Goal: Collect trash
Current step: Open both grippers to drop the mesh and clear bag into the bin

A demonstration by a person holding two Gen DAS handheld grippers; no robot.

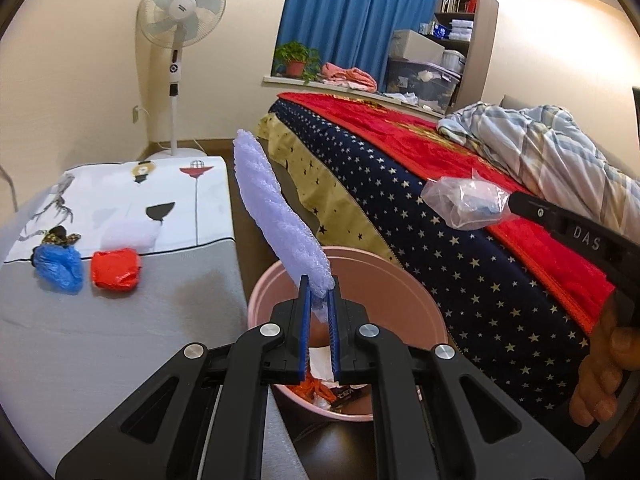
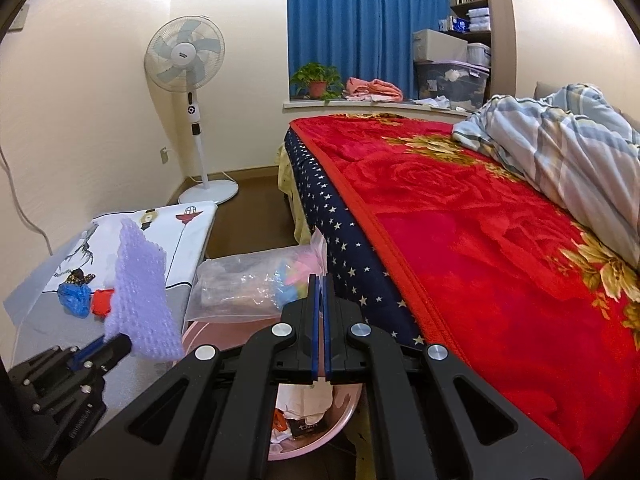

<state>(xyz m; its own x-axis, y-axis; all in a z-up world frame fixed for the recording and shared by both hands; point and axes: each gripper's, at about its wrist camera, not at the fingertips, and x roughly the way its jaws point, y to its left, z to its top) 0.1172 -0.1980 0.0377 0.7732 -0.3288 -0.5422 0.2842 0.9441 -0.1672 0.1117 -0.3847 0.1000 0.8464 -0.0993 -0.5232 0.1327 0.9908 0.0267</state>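
My left gripper (image 1: 319, 285) is shut on a pale lilac foam sheet (image 1: 276, 208) and holds it upright over the pink bin (image 1: 400, 280). The sheet also shows in the right wrist view (image 2: 142, 292). My right gripper (image 2: 320, 280) is shut on a clear plastic bag (image 2: 256, 284) with coloured scraps inside, held above the bin (image 2: 344, 408). In the left wrist view the bag (image 1: 466, 202) hangs over the bed edge. The bin holds paper and wrappers. A blue crumpled bag (image 1: 58, 266) and a red crumpled bag (image 1: 115, 269) lie on the low table (image 1: 120, 340).
A bed with a red blanket (image 2: 480, 240) and a striped quilt (image 2: 568, 148) fills the right. A standing fan (image 1: 180, 32) stands in the far corner. A potted plant (image 1: 296, 58) and storage boxes sit on the windowsill by the blue curtain.
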